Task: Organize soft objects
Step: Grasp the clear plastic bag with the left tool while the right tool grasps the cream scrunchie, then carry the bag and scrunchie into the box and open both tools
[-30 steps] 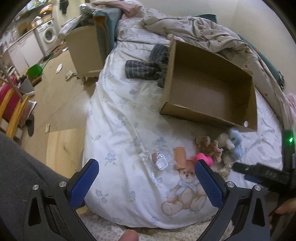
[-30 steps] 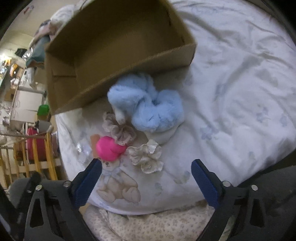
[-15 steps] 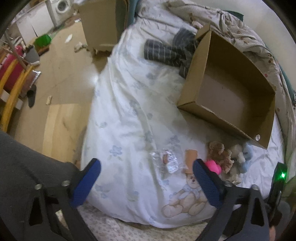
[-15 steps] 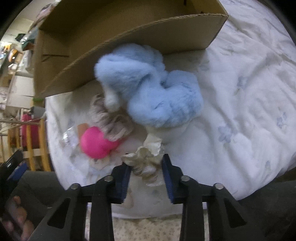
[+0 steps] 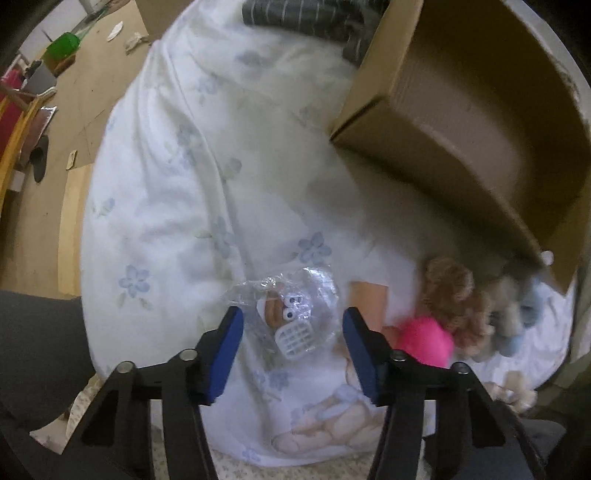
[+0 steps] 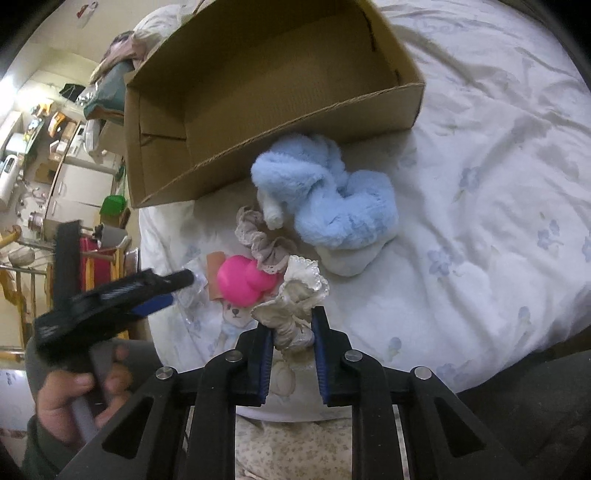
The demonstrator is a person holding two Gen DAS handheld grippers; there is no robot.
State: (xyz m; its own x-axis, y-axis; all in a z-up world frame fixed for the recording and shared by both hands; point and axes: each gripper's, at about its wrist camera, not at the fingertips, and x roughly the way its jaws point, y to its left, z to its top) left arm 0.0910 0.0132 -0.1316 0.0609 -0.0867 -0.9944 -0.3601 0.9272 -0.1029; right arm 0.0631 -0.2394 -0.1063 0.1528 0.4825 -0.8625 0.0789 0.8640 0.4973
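An open cardboard box [image 6: 266, 122] lies on the white flowered bedspread [image 6: 498, 221]; it also shows in the left wrist view [image 5: 461, 122]. In front of it lie a blue fluffy plush [image 6: 325, 199], a beige scrunchie [image 6: 262, 243], a pink ball [image 6: 242, 278] and a cream scrunchie [image 6: 295, 306]. My right gripper [image 6: 292, 332] is shut on the cream scrunchie. My left gripper [image 5: 291, 332] is open, its fingers on either side of a clear plastic bag with a small toy [image 5: 291, 317]. The left gripper also shows in the right wrist view [image 6: 155, 295].
A dark striped cloth [image 5: 314, 14] lies behind the box. The pink ball [image 5: 424, 339] and beige scrunchie [image 5: 454, 295] lie right of the left gripper. The wooden floor [image 5: 48, 166] with clutter lies left of the bed. A green container [image 5: 64, 46] stands there.
My left gripper has moved down to the plastic bag and its fingers have narrowed around it. My right gripper stays shut on the cream scrunchie and has pulled back from the pile.
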